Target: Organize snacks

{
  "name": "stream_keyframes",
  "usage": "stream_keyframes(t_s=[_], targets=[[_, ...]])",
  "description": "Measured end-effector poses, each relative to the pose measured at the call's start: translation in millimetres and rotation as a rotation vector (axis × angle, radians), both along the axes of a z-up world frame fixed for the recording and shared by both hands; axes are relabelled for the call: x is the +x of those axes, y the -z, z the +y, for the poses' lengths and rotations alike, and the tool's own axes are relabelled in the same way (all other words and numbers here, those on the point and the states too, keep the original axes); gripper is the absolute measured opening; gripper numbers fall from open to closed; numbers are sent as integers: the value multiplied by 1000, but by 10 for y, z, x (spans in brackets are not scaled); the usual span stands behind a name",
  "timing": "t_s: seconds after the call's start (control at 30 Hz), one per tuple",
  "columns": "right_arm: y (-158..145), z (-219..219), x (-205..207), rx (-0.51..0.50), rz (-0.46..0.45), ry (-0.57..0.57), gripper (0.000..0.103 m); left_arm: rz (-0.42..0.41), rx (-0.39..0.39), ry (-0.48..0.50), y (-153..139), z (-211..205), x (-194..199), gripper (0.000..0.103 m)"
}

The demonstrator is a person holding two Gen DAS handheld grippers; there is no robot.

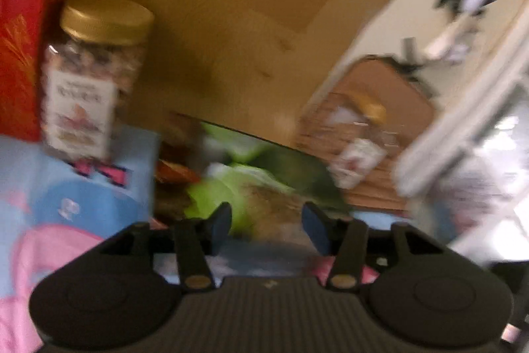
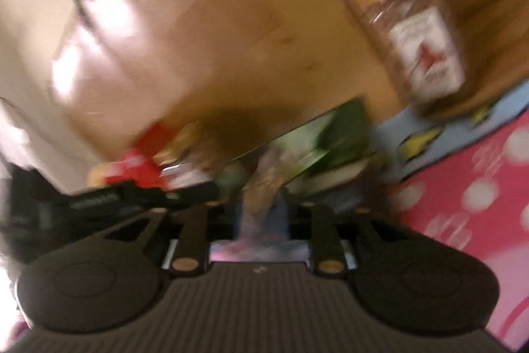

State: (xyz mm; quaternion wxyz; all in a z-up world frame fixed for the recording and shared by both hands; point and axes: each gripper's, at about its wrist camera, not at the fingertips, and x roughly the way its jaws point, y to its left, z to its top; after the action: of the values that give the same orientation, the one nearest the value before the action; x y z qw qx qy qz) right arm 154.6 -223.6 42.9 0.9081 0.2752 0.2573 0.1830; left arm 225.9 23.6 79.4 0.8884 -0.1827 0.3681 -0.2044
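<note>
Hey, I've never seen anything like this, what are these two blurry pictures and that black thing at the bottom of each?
The black thing is a handheld grasping tool with two fingers; a person carries one in each hand. A camera on each looks forward along its fingers, so one picture comes from the left tool and one from the right tool.

In the left view its fingers stand apart with nothing between them. A gold-lidded jar stands beside a red box on a blue and pink cloth; a green packet lies ahead.

The right view shows another jar. Its fingertips are too blurred to tell whether they hold anything.
</note>
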Motion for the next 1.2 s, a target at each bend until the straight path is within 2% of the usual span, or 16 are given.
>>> stream_keyframes(t_s=[0.07, 0.1, 0.17, 0.27, 0.33, 0.43, 0.6, 0.83, 1.0, 1.1, 1.2], targets=[[26, -42, -111, 10, -30, 7, 34, -32, 23, 4, 25, -14, -87, 48], [49, -73, -188, 22, -42, 1, 34, -75, 43, 3, 26, -14, -195, 48], [100, -103, -355, 11, -46, 11, 34, -127, 110, -25, 6, -33, -393, 50], [188, -119, -585, 21, -33, 13, 34, -118, 111, -35, 42, -24, -660, 50], [229, -76, -754, 24, -22, -1, 35, -130, 162, -44, 72, -56, -845, 50], [278, 40, -960, -35, 8, -8, 35, -161, 291, -53, 132, -148, -1183, 51], [378, 195, -1338, -175, 25, -7, 35, -142, 397, -79, 349, -243, -1671, 56], [421, 269, -1706, -277, 15, 8, 36, -124, 433, -97, 520, -275, -2048, 60], [314, 259, -1874, -274, -17, 44, 45, -156, 454, -101, 509, -327, -2248, 90], [271, 278, -1960, -271, -30, 60, 48, -167, 456, -101, 487, -333, -2341, 97], [239, 296, -2022, -261, -38, 70, 55, -155, 439, -107, 476, -310, -2401, 103]])
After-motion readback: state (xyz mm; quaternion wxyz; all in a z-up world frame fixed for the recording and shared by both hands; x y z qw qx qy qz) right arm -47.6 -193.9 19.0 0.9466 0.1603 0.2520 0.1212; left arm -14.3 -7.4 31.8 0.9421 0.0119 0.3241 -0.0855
